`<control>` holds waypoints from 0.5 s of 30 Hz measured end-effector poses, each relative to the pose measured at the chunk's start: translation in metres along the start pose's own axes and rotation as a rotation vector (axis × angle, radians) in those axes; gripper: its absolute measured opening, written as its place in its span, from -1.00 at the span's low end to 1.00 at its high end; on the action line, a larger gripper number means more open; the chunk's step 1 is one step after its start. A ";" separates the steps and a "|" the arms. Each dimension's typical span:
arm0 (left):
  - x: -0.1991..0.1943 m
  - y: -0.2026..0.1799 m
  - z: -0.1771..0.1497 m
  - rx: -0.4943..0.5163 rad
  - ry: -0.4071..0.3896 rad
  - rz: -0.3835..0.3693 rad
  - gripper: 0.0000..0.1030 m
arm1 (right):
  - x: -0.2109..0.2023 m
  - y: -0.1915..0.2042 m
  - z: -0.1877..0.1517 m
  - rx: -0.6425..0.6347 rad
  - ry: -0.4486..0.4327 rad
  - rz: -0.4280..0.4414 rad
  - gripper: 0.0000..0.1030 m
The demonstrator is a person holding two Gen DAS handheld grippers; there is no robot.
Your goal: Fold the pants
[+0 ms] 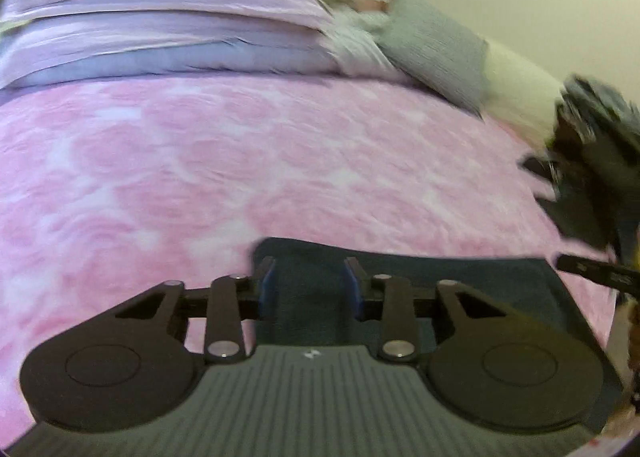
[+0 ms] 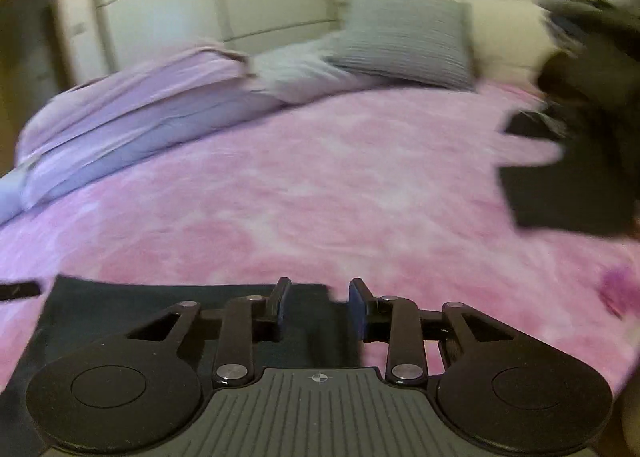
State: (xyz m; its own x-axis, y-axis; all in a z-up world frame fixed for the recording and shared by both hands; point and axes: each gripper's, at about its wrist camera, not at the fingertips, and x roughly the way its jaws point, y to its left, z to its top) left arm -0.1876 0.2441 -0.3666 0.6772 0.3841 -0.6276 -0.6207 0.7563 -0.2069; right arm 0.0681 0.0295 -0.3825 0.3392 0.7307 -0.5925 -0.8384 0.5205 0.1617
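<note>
Left wrist view shows my left gripper with its blue pads set narrowly apart, gripping nothing; the dark pants lie flat under and past them, at the near edge of the pink bedspread. From the right wrist view, my right gripper is likewise narrow and empty, hanging over the right end of the same dark cloth, where its edge meets the pink cover. A dark heap of other clothes sits near the far right edge of the bed, below the grey pillow. I judge a fold has just been laid down. Next I'd need to bring both grippers onto one edge of the pants and pinch it for another fold.
</note>
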 end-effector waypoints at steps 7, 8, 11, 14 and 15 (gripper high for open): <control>0.021 0.003 -0.008 0.062 0.044 0.052 -0.67 | 0.025 -0.017 -0.015 -0.040 0.070 -0.092 -0.67; 0.008 0.003 -0.009 0.069 0.040 0.074 -0.71 | 0.016 -0.018 -0.014 -0.054 0.078 -0.121 -0.67; -0.035 -0.002 -0.017 0.054 0.029 0.063 -0.72 | -0.027 -0.010 -0.020 -0.084 0.058 -0.149 -0.67; -0.078 -0.022 -0.041 0.069 0.041 -0.019 -0.72 | -0.073 -0.001 -0.042 -0.061 0.055 -0.033 -0.67; -0.085 -0.030 -0.052 0.094 0.058 -0.040 -0.71 | -0.082 0.004 -0.051 -0.065 0.063 -0.024 -0.67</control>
State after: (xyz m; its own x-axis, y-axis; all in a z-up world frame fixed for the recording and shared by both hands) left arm -0.2469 0.1612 -0.3458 0.6748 0.3238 -0.6632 -0.5524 0.8175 -0.1629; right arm 0.0155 -0.0509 -0.3732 0.3333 0.6881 -0.6446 -0.8570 0.5061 0.0971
